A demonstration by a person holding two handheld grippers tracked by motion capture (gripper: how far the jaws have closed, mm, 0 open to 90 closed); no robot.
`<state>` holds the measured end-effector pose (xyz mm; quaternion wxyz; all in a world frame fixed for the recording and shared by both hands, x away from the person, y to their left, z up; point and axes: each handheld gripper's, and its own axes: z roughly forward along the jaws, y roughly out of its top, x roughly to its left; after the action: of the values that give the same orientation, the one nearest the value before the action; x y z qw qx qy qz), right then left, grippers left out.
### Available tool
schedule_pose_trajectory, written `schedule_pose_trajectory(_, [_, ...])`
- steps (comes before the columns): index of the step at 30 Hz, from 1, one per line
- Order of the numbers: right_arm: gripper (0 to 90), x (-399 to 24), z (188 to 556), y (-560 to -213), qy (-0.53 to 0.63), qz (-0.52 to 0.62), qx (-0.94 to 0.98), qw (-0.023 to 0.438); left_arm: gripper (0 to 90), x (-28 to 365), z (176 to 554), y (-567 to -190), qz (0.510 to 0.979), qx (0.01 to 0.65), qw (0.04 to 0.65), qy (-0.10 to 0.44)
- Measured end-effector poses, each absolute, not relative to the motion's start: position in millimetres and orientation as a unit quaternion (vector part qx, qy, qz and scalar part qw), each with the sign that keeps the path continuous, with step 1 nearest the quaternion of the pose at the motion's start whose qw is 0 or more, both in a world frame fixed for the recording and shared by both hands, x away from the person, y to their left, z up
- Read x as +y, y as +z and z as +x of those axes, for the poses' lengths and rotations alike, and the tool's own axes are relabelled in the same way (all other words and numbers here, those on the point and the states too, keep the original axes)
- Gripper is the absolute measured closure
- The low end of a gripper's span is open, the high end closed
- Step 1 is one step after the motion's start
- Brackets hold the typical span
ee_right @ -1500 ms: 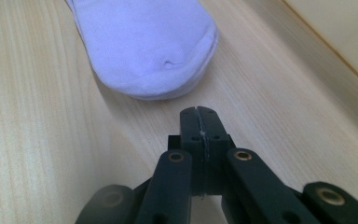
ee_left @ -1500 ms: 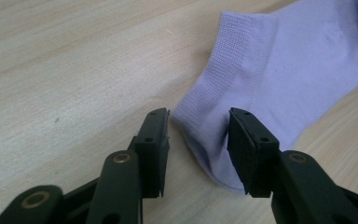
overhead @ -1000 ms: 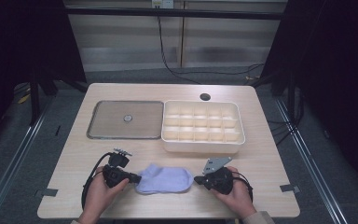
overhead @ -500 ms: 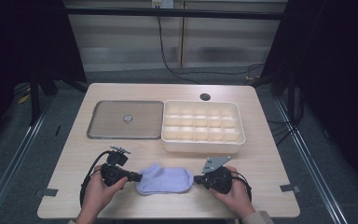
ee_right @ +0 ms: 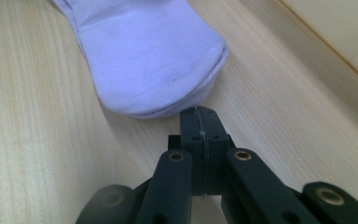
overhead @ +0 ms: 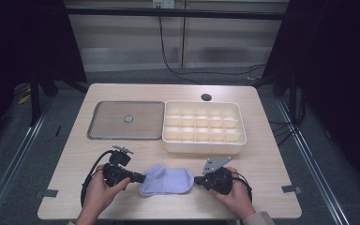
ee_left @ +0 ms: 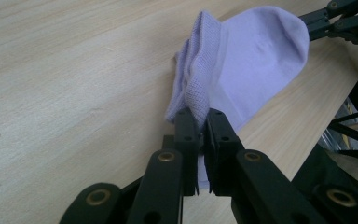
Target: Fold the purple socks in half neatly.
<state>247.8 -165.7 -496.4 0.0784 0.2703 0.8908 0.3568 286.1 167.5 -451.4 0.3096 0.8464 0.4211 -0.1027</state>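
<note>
A light purple sock [overhead: 166,180] lies flat near the table's front edge, between my two grippers. My left gripper [overhead: 141,178] is at its left end; in the left gripper view the jaws [ee_left: 199,116] are shut on the ribbed cuff of the sock [ee_left: 251,51]. My right gripper [overhead: 197,179] sits at the sock's right end. In the right gripper view its jaws [ee_right: 200,114] are shut with nothing between them, just short of the sock's toe [ee_right: 144,56]. The right gripper [ee_left: 340,18] also shows beyond the toe in the left gripper view.
A white box with several compartments [overhead: 204,146] stands behind the sock, right of centre. A flat grey tray [overhead: 108,122] with a small round piece [overhead: 128,118] lies to its left. A dark round hole [overhead: 206,97] is near the table's far edge.
</note>
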Motion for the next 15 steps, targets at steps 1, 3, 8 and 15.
schedule_pose_trajectory(1, [90.0, -165.8, 248.2, -496.3, 0.355, 0.268, 0.892, 0.081, 84.4, 166.7, 285.7, -449.6, 0.847, 0.419, 0.31, -0.105])
schedule_pose_trajectory(3, [90.0, -165.6, 248.6, -496.6, 0.357, 0.268, 0.891, 0.081, 84.5, 166.0, 285.7, -448.1, 0.846, 0.418, 0.312, -0.108])
schedule_pose_trajectory(8, [90.0, -163.8, 249.3, -496.5, 0.357, 0.27, 0.891, 0.081, 84.5, 164.7, 285.8, -446.5, 0.846, 0.418, 0.313, -0.111])
schedule_pose_trajectory(15, [90.0, -159.6, 249.8, -496.6, 0.358, 0.266, 0.892, 0.079, 84.5, 162.8, 286.1, -439.2, 0.842, 0.418, 0.321, -0.114])
